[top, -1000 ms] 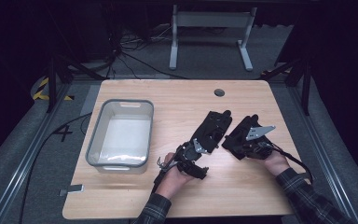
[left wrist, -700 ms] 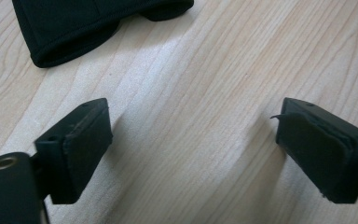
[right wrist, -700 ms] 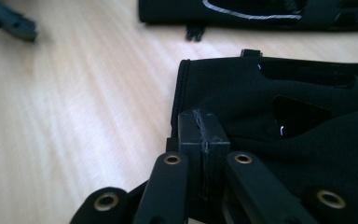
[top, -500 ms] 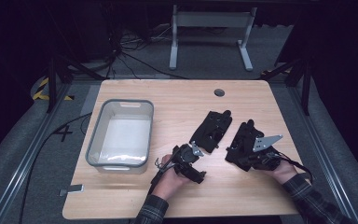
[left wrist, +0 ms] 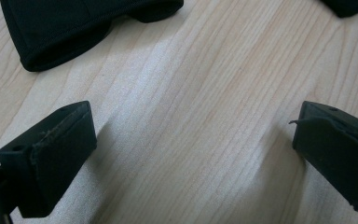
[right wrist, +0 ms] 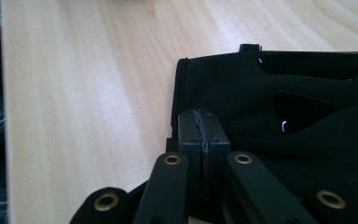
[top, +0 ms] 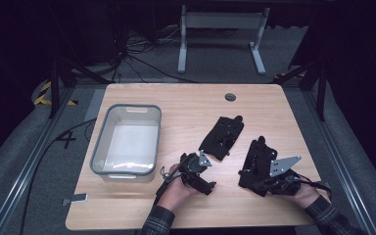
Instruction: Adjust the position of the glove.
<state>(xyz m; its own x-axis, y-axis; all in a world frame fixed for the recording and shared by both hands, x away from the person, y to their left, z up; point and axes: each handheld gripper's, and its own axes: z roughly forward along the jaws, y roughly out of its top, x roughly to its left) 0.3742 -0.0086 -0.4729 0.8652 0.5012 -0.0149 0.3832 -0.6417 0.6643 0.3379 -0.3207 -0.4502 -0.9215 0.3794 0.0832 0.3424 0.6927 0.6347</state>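
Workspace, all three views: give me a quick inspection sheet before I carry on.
Surface: wooden table, with a round hole near the far edge.
Job's things: two black gloves; one glove lies flat mid-table, the other glove lies under the right hand-held gripper. A clear bin on the left looks empty.
Clutter: small grey tag at the near-left table edge.
Grippers: left hand-held gripper jaws wide apart over bare wood; right hand-held gripper jaws closed together at the second glove's cuff; whether they pinch fabric is unclear.
Cables: a cable trails from the right gripper; floor cables beyond the table.
Surroundings: dark room, grey stand behind.
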